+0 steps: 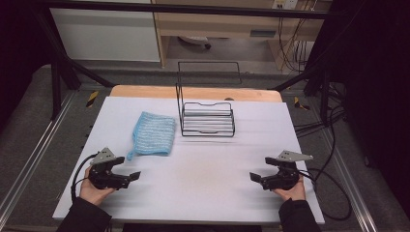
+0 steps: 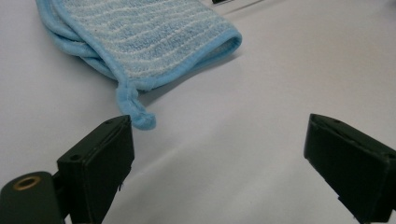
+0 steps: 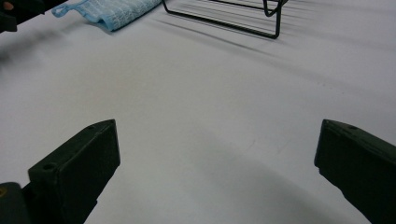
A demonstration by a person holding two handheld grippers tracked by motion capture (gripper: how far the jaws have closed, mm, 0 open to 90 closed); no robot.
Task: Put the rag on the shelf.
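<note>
White sheeting covers the bench (image 1: 203,179), with a strip of bare wood showing along its far edge and dark frame rails, cables and a pale cabinet beyond. From my seat at the high view I see both of my hands low on the near side, well apart from each other.

My left tool (image 1: 129,178) sits near the left corner, its jaws spread wide with nothing between them. Just beyond it lies the blue cloth (image 1: 153,134), a folded, ribbed piece with white stripes and a plain blue trim. In the left gripper view the cloth (image 2: 144,42) lies flat on the sheet ahead, and its hanging loop (image 2: 135,109) trails toward me, ending just beside the tip of the jaw on the left of that view; I cannot tell whether it touches.

My right tool (image 1: 257,178) rests near the right corner, jaws likewise spread and holding nothing, bare sheeting between them in the right gripper view.

At the middle of the far half stands a black wire rack (image 1: 208,118), upright, with a tall wire back and a low slatted tray. It sits just to the right of the cloth, apart from it. The right gripper view catches the rack's front rail (image 3: 224,21) and the cloth's edge (image 3: 116,11) far ahead.
</note>
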